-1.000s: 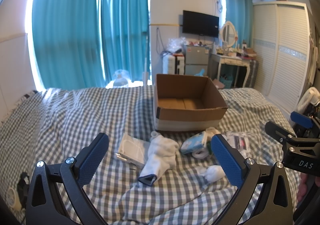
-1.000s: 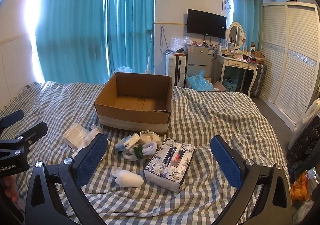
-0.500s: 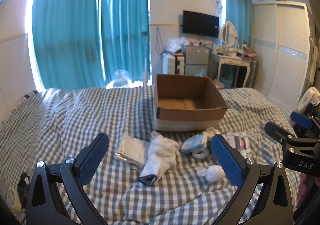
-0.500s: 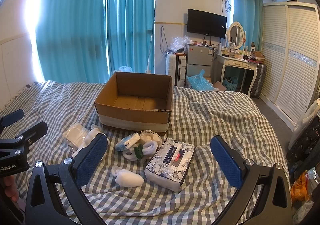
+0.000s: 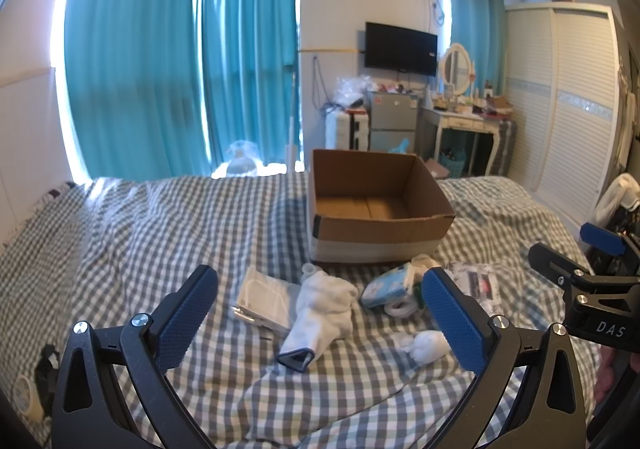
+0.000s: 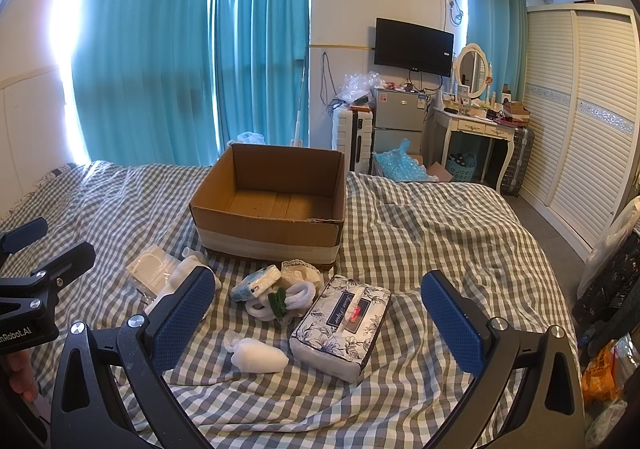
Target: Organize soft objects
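An open, empty cardboard box stands on the checked bed. In front of it lie soft items: a white sock, a flat clear packet, a small blue tissue pack, a floral tissue pack, a white rolled bundle and white hair ties. My left gripper is open above the sock, empty. My right gripper is open above the floral pack, empty.
The checked bedspread covers the bed. Teal curtains hang behind it. A dresser, a small fridge and a white wardrobe stand at the right. Bags lie off the bed's right edge.
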{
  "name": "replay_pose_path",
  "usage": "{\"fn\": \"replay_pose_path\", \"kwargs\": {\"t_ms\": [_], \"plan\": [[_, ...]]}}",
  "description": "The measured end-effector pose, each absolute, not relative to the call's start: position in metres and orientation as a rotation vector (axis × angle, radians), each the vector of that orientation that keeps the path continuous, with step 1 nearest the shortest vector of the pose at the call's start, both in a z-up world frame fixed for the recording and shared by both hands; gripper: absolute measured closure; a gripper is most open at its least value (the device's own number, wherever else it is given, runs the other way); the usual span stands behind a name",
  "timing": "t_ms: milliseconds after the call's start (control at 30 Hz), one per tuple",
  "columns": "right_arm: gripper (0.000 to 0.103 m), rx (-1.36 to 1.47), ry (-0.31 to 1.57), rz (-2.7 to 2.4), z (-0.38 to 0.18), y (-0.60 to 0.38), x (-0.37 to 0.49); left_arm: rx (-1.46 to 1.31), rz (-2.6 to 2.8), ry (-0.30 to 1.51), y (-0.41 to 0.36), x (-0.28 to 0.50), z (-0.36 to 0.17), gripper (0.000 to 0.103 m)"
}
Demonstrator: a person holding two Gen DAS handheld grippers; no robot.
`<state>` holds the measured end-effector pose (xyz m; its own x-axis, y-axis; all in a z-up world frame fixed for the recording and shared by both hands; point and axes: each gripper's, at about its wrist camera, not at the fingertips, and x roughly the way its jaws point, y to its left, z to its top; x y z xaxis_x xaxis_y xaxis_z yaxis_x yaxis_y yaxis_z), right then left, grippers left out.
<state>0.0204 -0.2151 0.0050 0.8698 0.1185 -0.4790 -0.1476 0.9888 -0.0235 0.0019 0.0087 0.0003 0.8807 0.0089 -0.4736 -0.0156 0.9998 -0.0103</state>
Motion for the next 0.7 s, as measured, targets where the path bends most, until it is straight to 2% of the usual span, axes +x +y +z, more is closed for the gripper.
{"fn": "replay_pose_path", "kwargs": {"t_ms": [500,700], "plan": [[0.0,-0.057,0.512,0.118,-0.005,-0.221,0.026,-0.026,0.014,0.476,0.015,0.003,0.007,0.0],[0.0,-0.044,0.645,0.077,-0.033,-0.231,0.053,-0.046,0.022,0.511,0.021,0.013,-0.006,0.0]]}}
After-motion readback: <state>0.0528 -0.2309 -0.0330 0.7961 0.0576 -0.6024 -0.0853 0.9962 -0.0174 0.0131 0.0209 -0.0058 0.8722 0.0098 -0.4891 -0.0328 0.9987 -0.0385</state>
